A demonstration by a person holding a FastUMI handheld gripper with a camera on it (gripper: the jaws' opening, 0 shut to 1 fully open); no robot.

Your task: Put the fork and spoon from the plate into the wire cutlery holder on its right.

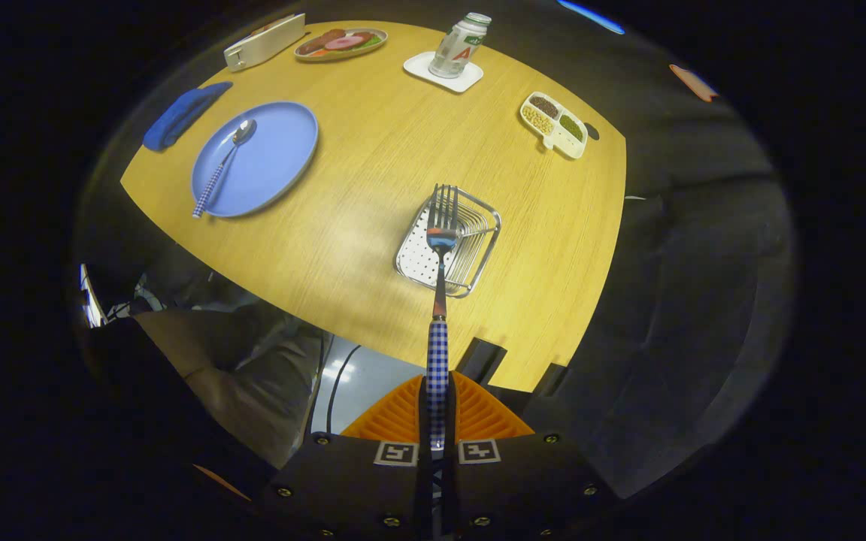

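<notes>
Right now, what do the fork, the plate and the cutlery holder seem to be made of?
Fork, clamped in the gripper: shiny metal tines, checked handle probably plastic. Plate: matte blue, ceramic or melamine, unclear which. Wire cutlery holder: bright metal wire with a perforated floor, likely steel.

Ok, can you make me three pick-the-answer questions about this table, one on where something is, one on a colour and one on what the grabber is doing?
1. Where is the spoon?
A. on the blue plate
B. in the wire cutlery holder
C. on the coaster

2. What colour is the plate?
A. red
B. blue
C. white

3. What is the hand-held gripper doing?
A. open
B. gripping the fork
C. gripping the bottle

Answers: 1 A, the spoon lies across the plate. 2 B, it is light blue. 3 B, both orange fingers clamp the checked fork handle.
</notes>
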